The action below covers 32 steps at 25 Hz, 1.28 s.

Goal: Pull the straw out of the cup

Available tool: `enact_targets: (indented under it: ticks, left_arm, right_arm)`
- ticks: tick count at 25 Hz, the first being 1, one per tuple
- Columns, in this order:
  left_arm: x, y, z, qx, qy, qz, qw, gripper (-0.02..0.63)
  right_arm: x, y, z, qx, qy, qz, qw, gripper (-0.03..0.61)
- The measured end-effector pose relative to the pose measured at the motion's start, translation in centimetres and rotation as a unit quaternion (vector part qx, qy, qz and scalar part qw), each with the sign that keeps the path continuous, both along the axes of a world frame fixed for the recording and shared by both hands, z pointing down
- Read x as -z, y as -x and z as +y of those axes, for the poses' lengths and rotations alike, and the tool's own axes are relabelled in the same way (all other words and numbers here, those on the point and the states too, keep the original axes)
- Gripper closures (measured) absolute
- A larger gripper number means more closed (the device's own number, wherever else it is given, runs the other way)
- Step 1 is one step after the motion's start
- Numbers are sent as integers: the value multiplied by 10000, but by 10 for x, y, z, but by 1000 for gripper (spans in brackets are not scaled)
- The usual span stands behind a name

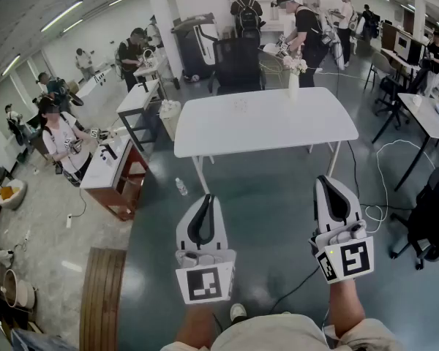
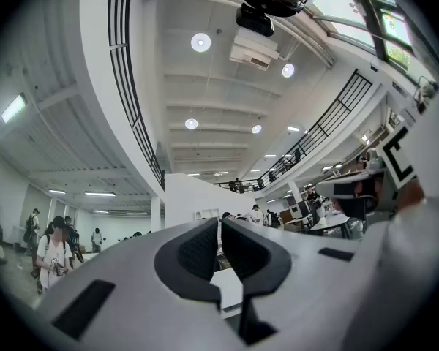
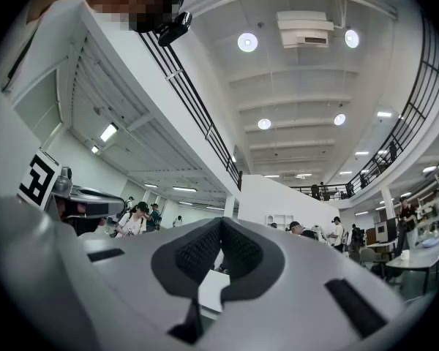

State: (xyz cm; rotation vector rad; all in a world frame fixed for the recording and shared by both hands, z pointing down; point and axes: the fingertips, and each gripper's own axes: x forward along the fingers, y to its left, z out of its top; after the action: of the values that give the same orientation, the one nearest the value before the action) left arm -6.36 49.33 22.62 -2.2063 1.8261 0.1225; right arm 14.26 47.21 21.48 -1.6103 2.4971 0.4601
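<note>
Head view: the person stands on a grey floor facing a white table point(image 1: 278, 126), with both tools held out side by side short of its near edge and well apart from it. Left gripper point(image 1: 206, 198): jaws closed, dark pads meeting at the tip, nothing between them. Its own view confirms this, with the left gripper point(image 2: 219, 222) tilted up toward ceiling and balcony rail. Right gripper point(image 1: 328, 182): the same, jaws pressed together and empty. In its own view the right gripper point(image 3: 220, 224) also points up at ceiling lamps. Each tool carries a marker cube at the hand end, left point(image 1: 205, 284) and right point(image 1: 347, 260). On the table's far edge stands a pale upright vessel point(image 1: 293, 86) with something pale sticking out of its top. It is too small to tell whether this is the cup with the straw, and neither gripper is near it. A faint speck lies mid-table and cannot be identified. A black chair point(image 1: 238, 64) stands behind the table, and a small bottle point(image 1: 181, 187) lies on the floor near the left table leg. Other people work at side tables around the hall.
</note>
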Motion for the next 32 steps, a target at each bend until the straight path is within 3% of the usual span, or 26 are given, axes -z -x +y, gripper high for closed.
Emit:
enact_targets:
  ticks: [19, 32]
  left_arm:
    - [-21, 149, -19, -130, 72, 274, 9995, 597]
    - [-45, 146, -45, -467, 199, 257, 9984, 597]
  right_arm:
    - [-15, 156, -17, -85, 89, 29, 9999, 578]
    - [-41, 154, -35, -357, 273, -21, 9990, 578]
